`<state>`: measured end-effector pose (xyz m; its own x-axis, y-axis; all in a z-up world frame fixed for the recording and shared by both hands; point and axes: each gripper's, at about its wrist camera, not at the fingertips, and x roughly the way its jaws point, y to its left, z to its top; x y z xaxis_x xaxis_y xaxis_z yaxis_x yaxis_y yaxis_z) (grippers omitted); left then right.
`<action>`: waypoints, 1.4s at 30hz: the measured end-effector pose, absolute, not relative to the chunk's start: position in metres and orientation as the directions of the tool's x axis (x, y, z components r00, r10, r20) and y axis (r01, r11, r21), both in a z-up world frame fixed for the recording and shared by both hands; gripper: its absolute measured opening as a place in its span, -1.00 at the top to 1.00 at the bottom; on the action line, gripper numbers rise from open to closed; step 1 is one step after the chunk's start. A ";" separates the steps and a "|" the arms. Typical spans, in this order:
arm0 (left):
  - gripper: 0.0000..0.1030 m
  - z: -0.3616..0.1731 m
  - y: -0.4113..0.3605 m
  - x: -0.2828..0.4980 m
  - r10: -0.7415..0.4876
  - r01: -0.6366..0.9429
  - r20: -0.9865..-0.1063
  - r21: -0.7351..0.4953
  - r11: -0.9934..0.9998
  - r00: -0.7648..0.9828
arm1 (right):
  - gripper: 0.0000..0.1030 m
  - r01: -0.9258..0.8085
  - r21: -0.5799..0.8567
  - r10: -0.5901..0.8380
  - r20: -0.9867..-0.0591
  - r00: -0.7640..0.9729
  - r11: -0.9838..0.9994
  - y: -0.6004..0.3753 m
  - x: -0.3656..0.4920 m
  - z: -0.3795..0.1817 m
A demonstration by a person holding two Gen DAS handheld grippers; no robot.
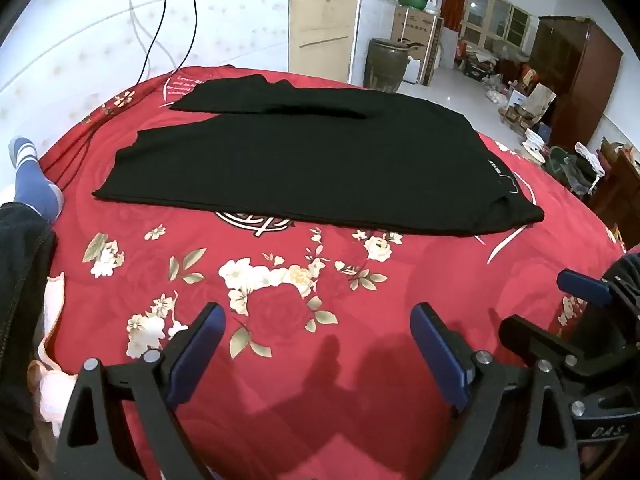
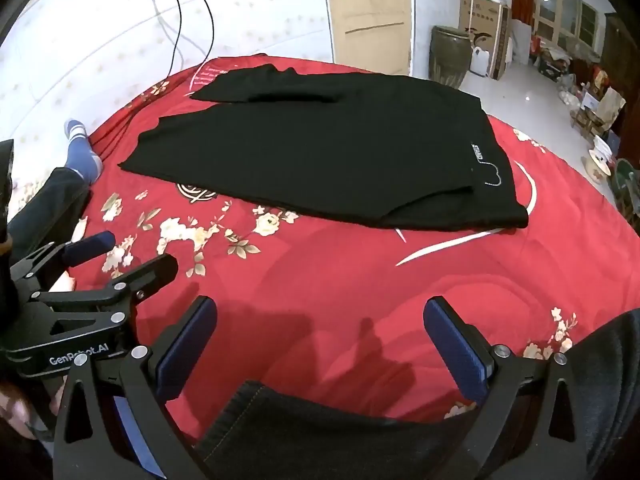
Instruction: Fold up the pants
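Pants' far leg partly overlapped

Pants lying flat across bed, legs pointing left, waist right. Both grippers hovering before pants, apart from them, jaws wide. Foot resting at bed's left edge. Jar standing behind bed.
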<state>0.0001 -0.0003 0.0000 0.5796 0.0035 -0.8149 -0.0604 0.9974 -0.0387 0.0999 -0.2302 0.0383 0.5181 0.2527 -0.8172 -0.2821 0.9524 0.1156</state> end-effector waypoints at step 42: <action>-0.84 -0.006 0.003 0.000 -0.035 -0.058 -0.819 -0.083 0.995 0.573 | -1.00 -0.264 0.134 0.254 -0.829 0.498 0.955 -0.233 0.104 0.034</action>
<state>0.0000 0.0029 -0.0057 0.5732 -0.0349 -0.8187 -0.0577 0.9949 -0.0828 0.1036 -0.2330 0.0337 0.4976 0.2537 -0.8294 -0.2644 0.9551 0.1336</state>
